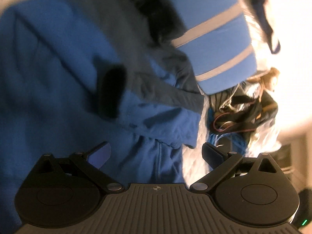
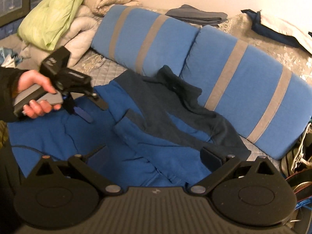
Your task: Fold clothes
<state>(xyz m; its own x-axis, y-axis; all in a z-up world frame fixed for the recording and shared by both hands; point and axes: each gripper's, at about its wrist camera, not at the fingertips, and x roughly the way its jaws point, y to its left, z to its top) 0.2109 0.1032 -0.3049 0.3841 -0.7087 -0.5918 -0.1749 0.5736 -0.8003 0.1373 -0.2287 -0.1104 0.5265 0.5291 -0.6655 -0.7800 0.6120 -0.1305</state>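
A blue fleece jacket (image 2: 136,142) with dark navy panels lies spread on the quilted bed, its collar toward the striped cushions. In the left wrist view the same jacket (image 1: 58,78) fills most of the frame, blurred. My left gripper (image 1: 156,154) hovers over it with fingers wide apart, nothing between them. From the right wrist view, the left gripper (image 2: 95,110) is held by a hand (image 2: 35,97) above the jacket's left part. My right gripper (image 2: 154,156) is open just above the jacket's near hem, empty.
Two blue cushions with grey stripes (image 2: 234,89) lie behind the jacket. Crumpled green and beige bedding (image 2: 64,15) is piled at the back left, folded grey cloth (image 2: 197,16) at the back. A heap of cables and bags (image 1: 243,113) sits off the bed's right side.
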